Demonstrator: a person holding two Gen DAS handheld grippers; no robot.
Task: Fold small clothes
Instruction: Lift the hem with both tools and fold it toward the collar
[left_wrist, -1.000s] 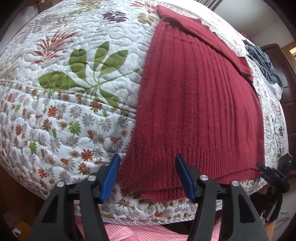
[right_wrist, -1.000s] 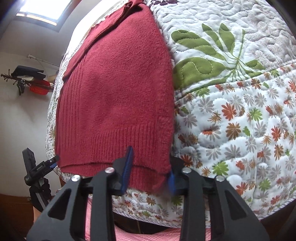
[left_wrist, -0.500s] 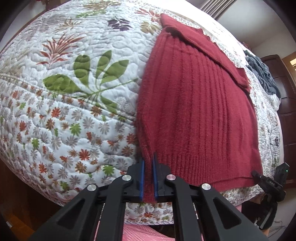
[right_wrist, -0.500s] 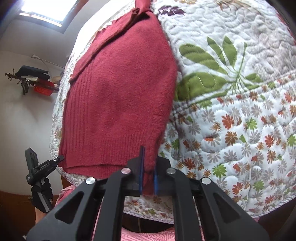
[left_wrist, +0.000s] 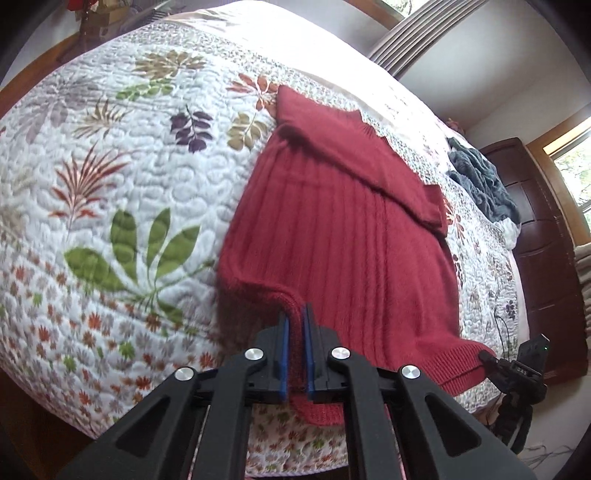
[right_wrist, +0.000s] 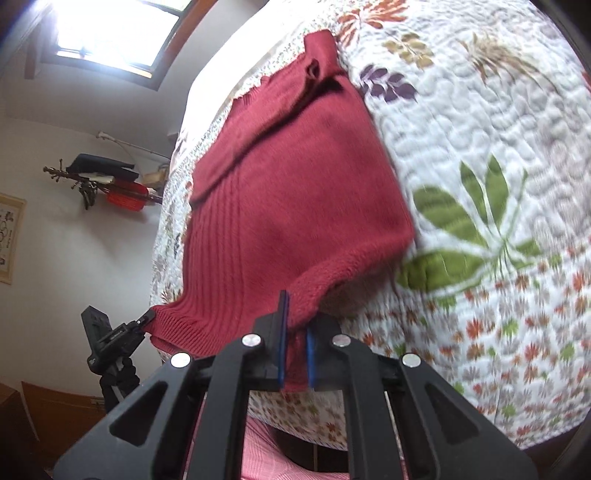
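a dark red knitted sweater (left_wrist: 343, 236) is lying on a bed covered by a white quilt (left_wrist: 122, 192) printed with leaves and small flowers. the sweater is lying lengthways, collar at the far end, ribbed hem at the near edge of the bed, and one sleeve is lying folded across its upper part.

the left claw (left_wrist: 294, 345) is clenching the near left corner of the hem, its blue pads pressing a ridge of knit between them, and that corner is standing lifted off the quilt. the right claw (right_wrist: 295, 347) is gripping the near right corner of the hem in the same way, with the fabric bunching up and curling over its pads.

in the left wrist view the right claw is showing at the far right corner of the hem, touching the knit there. a dark grey-blue cloth (left_wrist: 480, 181) is lying in a heap at the far right of the bed, well apart from the sweater, beside a dark wooden dresser (left_wrist: 539, 251). pink checked fabric (right_wrist: 277, 454) is showing under the right claw at the near edge.
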